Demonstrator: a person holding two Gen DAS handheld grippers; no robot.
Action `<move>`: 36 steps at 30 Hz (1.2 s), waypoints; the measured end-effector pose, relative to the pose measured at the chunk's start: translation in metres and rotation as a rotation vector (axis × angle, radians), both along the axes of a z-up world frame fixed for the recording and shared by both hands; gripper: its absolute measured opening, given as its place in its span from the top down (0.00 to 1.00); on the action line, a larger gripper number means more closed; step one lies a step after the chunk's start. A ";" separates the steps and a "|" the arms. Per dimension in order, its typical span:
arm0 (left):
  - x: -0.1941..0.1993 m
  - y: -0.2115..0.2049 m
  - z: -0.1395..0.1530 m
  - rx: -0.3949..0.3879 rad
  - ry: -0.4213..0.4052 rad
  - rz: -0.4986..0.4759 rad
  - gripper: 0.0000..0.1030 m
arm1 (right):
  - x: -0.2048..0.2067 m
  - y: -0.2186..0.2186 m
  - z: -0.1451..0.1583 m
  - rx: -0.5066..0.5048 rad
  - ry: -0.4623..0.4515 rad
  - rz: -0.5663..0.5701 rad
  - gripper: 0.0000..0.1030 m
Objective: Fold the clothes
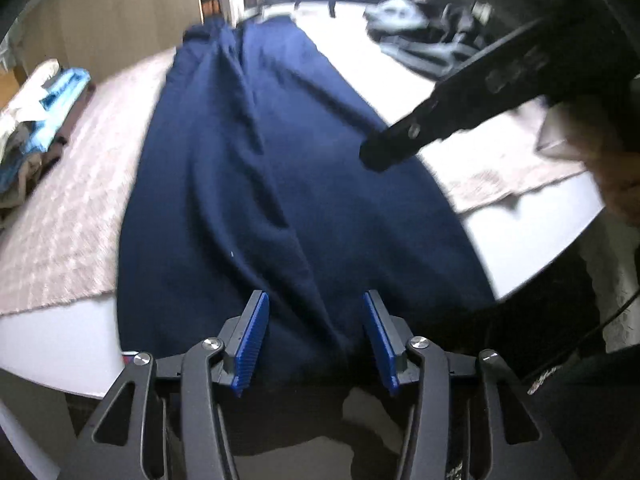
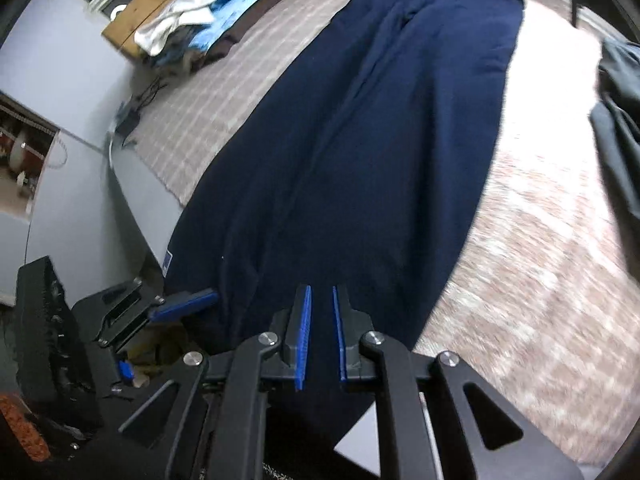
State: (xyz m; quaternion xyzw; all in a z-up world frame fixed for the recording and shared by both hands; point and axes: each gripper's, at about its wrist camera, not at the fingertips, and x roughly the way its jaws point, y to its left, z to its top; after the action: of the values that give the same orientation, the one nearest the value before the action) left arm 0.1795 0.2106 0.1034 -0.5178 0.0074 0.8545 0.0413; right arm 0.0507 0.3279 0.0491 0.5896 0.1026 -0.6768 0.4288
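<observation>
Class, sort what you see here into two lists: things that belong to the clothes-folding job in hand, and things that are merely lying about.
Belongs to the job:
navy garment, spread lengthwise
left gripper, open over its near end
right gripper, narrowly open over the same end

Lying about:
checked cover beneath the garment
pile of clothes at the far corner
dark heap on the far side

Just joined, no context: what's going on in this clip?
A person is working on a long navy garment spread lengthwise over a checked cover on a table, using handheld tongs. The left tongs are wide open at the near hem, fabric between the fingers but not clamped. The right tongs sit nearly closed over the same end. No fold made yet. A pile of other clothes waits at the far left.
</observation>
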 end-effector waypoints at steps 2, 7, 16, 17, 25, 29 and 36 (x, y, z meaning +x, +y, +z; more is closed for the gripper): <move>-0.001 -0.005 -0.001 0.025 -0.005 0.008 0.75 | -0.003 0.003 -0.004 -0.018 -0.020 -0.003 0.86; 0.001 -0.052 0.005 0.252 -0.034 0.088 0.98 | 0.004 0.019 -0.011 -0.058 -0.078 -0.045 0.84; 0.013 -0.107 0.032 0.344 0.032 0.106 0.98 | 0.041 0.000 -0.020 -0.104 -0.085 -0.090 0.69; 0.014 -0.109 0.032 0.340 0.032 0.096 0.98 | 0.044 -0.007 -0.021 -0.108 -0.085 -0.089 0.69; 0.007 -0.111 0.037 0.350 0.054 0.054 0.98 | 0.071 -0.058 -0.023 -0.040 0.073 -0.072 0.61; 0.006 -0.117 0.037 0.362 0.059 0.050 0.98 | 0.083 -0.081 -0.022 0.037 0.230 -0.030 0.61; 0.006 -0.120 0.040 0.368 0.073 0.025 0.98 | 0.072 -0.045 -0.010 -0.027 0.163 -0.107 0.97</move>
State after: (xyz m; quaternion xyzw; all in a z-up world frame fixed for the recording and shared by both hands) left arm 0.1858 0.0904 0.1431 -0.4701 -0.1539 0.8602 0.1241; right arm 0.1228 0.2831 0.0395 0.5315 0.0964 -0.7456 0.3903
